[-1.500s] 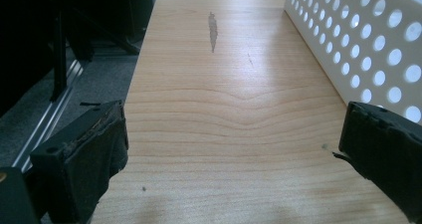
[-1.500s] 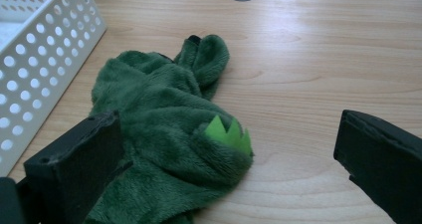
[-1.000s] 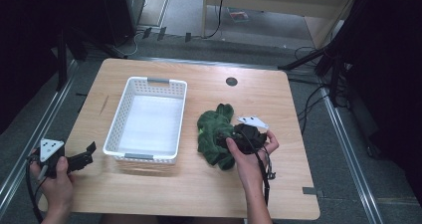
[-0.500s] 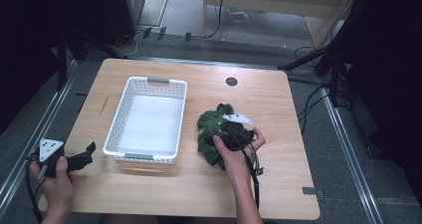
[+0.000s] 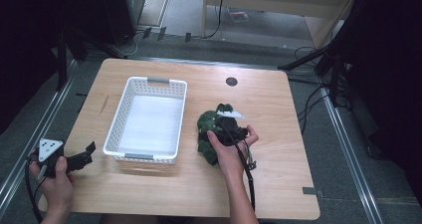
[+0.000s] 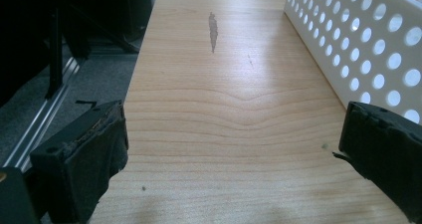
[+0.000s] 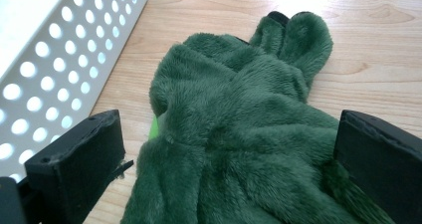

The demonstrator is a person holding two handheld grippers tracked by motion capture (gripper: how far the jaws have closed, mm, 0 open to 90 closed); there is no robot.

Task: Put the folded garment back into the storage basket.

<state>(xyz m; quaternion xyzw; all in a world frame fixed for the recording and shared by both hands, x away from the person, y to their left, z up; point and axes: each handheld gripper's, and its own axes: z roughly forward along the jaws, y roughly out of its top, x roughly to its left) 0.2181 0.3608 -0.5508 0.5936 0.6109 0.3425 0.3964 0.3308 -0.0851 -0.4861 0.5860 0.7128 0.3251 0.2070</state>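
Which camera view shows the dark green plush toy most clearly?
The right gripper view: the dark green plush toy lies close between open jaws, its fur plain. In the high view it is small, partly under the right gripper.

Both grippers, left point(image 5: 74, 160) and right point(image 5: 230, 129), were black with blocky padded fingers point(image 6: 84, 154), grey three-cornered top plates and trailing black cables.

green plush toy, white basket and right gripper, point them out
green plush toy point(image 7: 239, 129), right gripper view, fuzzy body
white basket point(image 5: 148, 80), high view, far rim
right gripper point(image 7: 229, 157), right gripper view, between its open jaws
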